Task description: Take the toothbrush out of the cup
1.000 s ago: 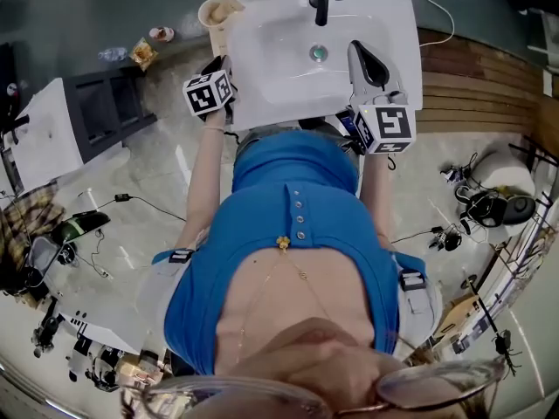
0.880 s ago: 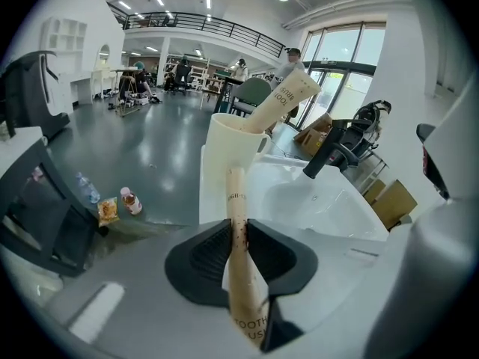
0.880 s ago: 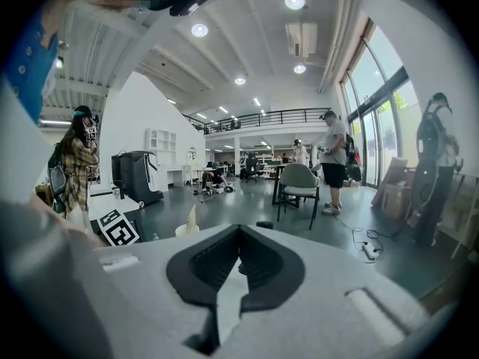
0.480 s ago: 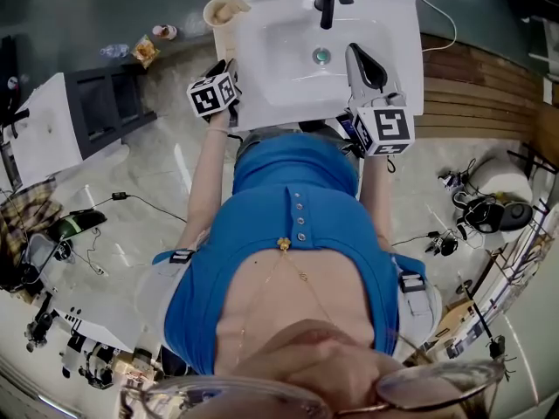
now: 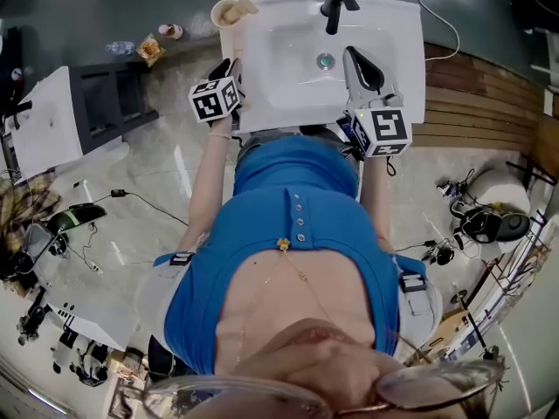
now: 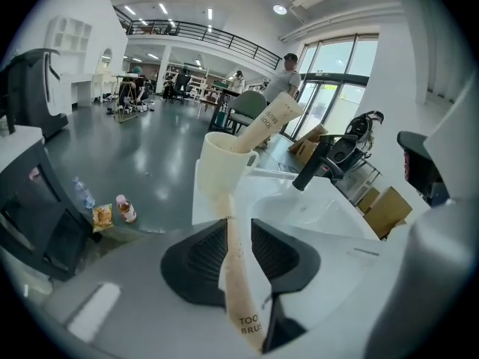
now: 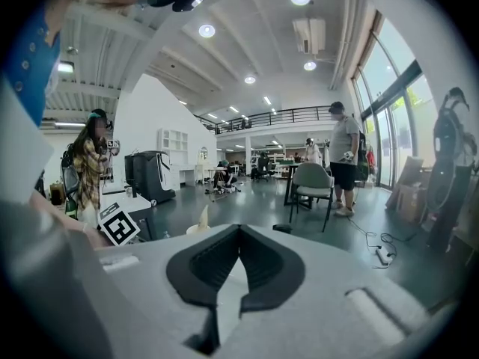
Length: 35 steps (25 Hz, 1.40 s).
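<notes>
Paper-wrapped toothbrush (image 6: 243,313) lies released between my just-opened left tongs (image 6: 238,226), cup (image 6: 221,163) beyond; right tongs (image 7: 238,232) closed, empty. Next, I'd pull back.

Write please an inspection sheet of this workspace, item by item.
Surface: white sink with black tap.
Job's things: cup on the sink's corner holds one wrapped pack; wrapped toothbrush lies between the jaws of the left tool.
Clutter: small bottle and snack packet on floor beside sink.
Grippers: left tool's jaws have just been opening, now apart; right tool shut, empty.
Cables: white cable behind sink; black cable on floor at left.
Surroundings: open hall, wooden platform, people far off.
</notes>
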Available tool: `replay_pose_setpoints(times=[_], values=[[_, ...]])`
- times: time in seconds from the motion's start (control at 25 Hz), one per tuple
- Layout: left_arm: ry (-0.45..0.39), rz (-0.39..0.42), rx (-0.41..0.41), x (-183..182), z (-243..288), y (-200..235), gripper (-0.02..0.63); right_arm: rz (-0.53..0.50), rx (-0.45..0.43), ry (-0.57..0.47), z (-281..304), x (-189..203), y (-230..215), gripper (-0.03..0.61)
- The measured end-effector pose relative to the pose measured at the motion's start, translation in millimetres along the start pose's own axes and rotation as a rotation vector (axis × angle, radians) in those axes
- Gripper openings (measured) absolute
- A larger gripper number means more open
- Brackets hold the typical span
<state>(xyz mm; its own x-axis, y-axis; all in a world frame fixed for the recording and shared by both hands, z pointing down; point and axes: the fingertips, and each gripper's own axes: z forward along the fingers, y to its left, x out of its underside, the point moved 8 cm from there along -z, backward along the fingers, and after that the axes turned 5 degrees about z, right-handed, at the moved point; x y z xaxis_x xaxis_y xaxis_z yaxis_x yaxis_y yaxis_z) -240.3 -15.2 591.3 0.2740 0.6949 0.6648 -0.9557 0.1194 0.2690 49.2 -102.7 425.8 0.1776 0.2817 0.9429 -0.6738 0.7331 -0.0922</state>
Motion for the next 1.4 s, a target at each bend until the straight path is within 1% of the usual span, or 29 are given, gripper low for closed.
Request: replay_pose_setpoints(times=[0.12,0.28,0.32,0.48,0.68,0.92,1.0,1.2,1.4], values=[[-0.026,0.004,0.010,-3.6,-7.2,-3.8,0.080,-0.001,-0.017,-0.001,3.9,-1.5,3.0,0.002],[-0.058,0.017,0.016,-6.3,-16.2,-9.1,0.009,-0.006,-0.043,0.004,10.2,-2.3,7.6,0.002],[-0.065,0.020,0.016,-6.6,-18.6,-10.2,0.002,-0.008,-0.050,0.006,11.7,-2.4,9.0,0.002],[-0.100,0.034,0.029,-7.9,-27.1,-14.6,0.002,-0.014,-0.076,0.018,18.0,-0.3,14.8,0.002],[-0.189,0.046,0.068,-16.3,-43.1,-22.9,0.002,-0.025,-0.118,0.038,27.6,1.3,23.9,0.002],[-0.301,0.131,0.074,-24.9,-63.1,-39.2,0.002,-0.040,-0.182,0.049,44.3,1.7,37.0,0.002],[-0.328,0.147,0.070,-25.9,-69.4,-44.8,0.002,-0.043,-0.205,0.050,49.5,1.3,41.9,0.002],[-0.378,0.143,0.077,-29.1,-86.2,-53.6,0.002,-0.020,-0.276,0.047,61.5,-2.5,55.4,0.002],[-0.428,0.145,0.073,-32.1,-99.9,-58.1,0.002,-0.031,-0.337,0.058,78.7,-3.0,70.8,0.002]])
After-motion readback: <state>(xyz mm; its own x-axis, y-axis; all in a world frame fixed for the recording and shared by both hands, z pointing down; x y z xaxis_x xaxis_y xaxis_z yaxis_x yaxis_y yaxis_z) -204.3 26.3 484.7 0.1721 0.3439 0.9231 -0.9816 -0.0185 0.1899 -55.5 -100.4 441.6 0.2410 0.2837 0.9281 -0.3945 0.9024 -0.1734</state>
